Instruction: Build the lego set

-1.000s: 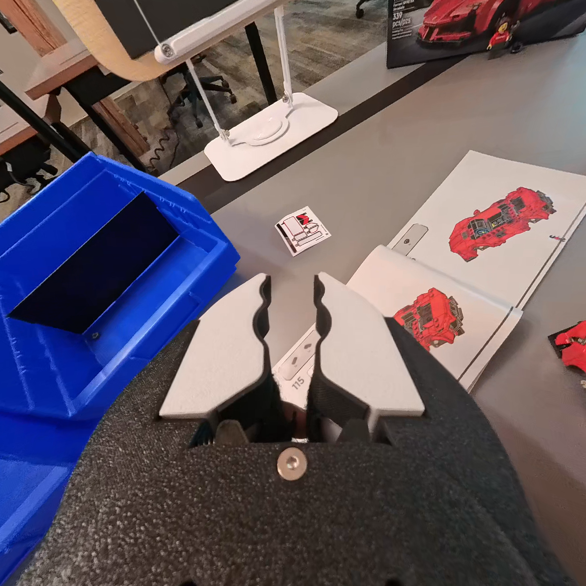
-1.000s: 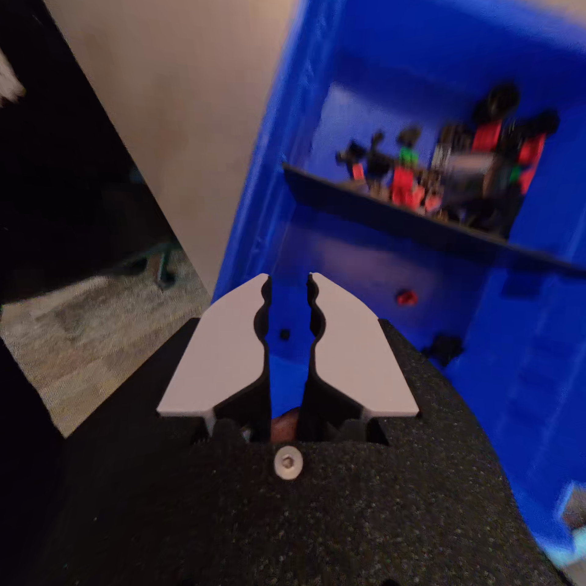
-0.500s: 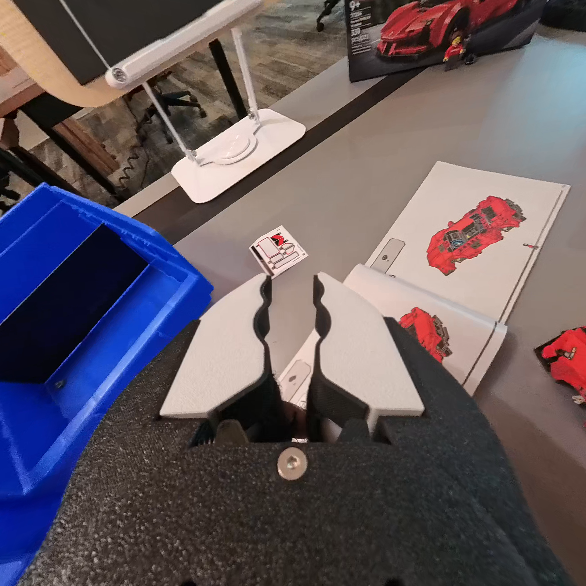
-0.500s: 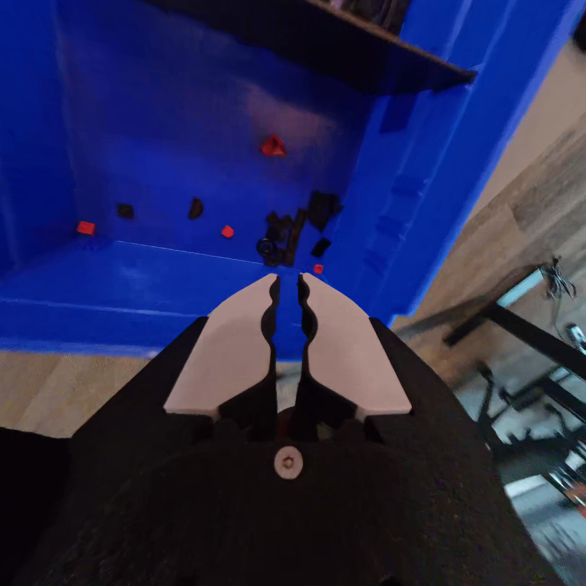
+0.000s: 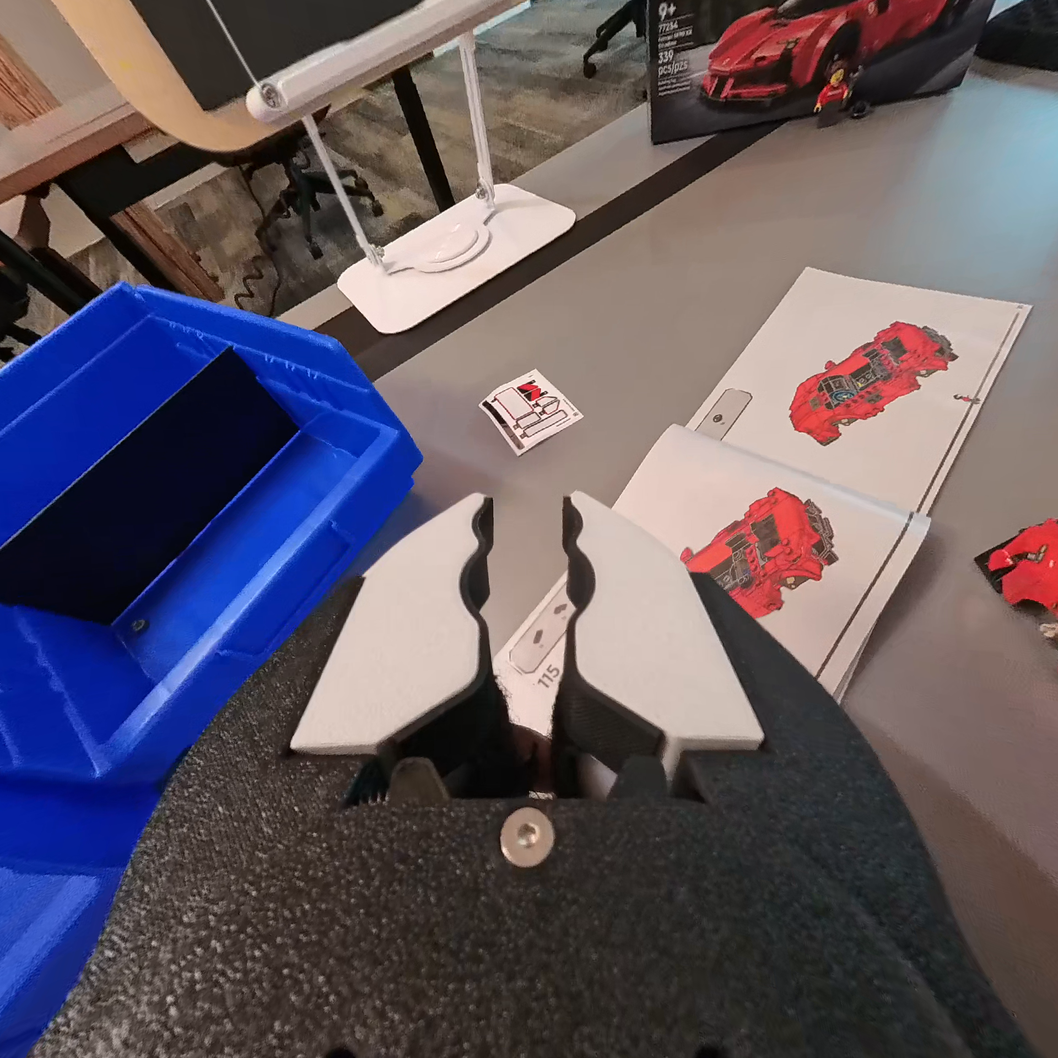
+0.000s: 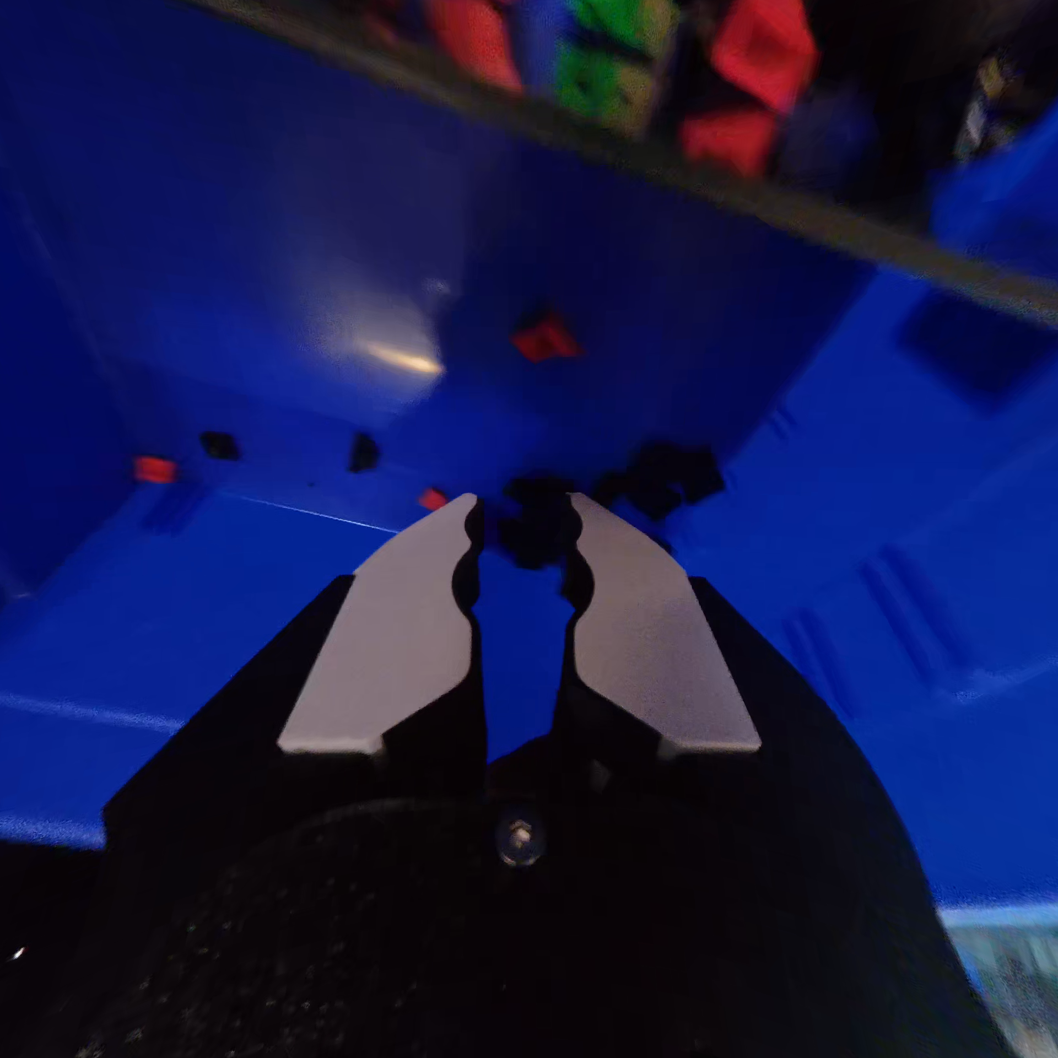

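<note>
My right gripper (image 6: 524,501) is open inside a blue bin (image 6: 229,601), its tips just short of a clump of small black pieces (image 6: 535,529) on the bin floor. More black pieces (image 6: 670,475) lie to the right, with small red pieces (image 6: 544,342) scattered around. My left gripper (image 5: 526,504) is open and empty above the grey table, over the open instruction booklet (image 5: 801,515). A partly built red car (image 5: 1025,564) sits at the right edge of the left wrist view.
A blue bin (image 5: 172,515) with a dark divider stands left of the left gripper. A small sticker sheet (image 5: 529,409), a white lamp base (image 5: 458,257) and the set's box (image 5: 801,57) lie farther back. Behind a divider (image 6: 744,183) in the bin are blurred red and green pieces.
My right gripper has pushed deeper into the bin toward the black pieces and its jaws have widened. The left gripper has shifted slightly over the booklet and stays open.
</note>
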Action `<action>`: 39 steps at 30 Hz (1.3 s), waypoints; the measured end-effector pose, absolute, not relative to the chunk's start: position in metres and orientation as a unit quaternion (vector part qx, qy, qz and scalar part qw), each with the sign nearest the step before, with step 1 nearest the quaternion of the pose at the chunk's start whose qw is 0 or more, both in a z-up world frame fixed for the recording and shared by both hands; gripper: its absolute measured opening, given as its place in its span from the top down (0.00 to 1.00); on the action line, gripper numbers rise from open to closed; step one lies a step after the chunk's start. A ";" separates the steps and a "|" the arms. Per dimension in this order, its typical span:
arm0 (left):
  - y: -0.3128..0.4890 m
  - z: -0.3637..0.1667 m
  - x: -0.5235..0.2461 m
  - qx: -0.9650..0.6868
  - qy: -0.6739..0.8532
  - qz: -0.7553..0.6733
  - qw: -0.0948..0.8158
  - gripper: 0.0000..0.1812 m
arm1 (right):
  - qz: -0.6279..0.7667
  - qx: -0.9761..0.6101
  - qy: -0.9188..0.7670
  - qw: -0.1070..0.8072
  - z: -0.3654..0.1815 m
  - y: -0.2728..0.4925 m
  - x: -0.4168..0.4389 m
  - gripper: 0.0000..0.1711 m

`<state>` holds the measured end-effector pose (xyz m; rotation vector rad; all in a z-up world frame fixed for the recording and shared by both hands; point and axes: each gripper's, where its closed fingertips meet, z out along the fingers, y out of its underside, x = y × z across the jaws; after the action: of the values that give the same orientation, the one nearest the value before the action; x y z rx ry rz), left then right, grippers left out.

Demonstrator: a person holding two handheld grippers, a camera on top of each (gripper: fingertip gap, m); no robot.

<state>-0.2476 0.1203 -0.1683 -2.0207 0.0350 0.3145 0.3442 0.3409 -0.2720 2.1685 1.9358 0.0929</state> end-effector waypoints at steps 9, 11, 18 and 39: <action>0.106 -0.171 -0.257 -0.843 0.003 0.140 0.519 0.87 | -0.078 0.662 0.740 -0.088 -0.215 0.330 0.274 0.78; 0.104 -0.171 -0.258 -0.842 0.003 0.141 0.520 0.87 | -0.083 0.603 0.781 -0.143 -0.204 0.326 0.255 0.77; 0.096 -0.176 -0.255 -0.846 0.011 0.136 0.515 0.87 | -0.042 0.454 0.876 -0.157 -0.219 0.309 0.225 0.79; 0.063 -0.227 -0.252 -0.884 0.050 0.062 0.461 0.88 | -0.185 0.432 0.857 -0.209 -0.229 0.266 0.112 0.95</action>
<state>-0.2521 0.0628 -0.2271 -2.1752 0.1224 0.1538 0.1116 0.2662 -0.2295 1.5755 3.1238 -0.6745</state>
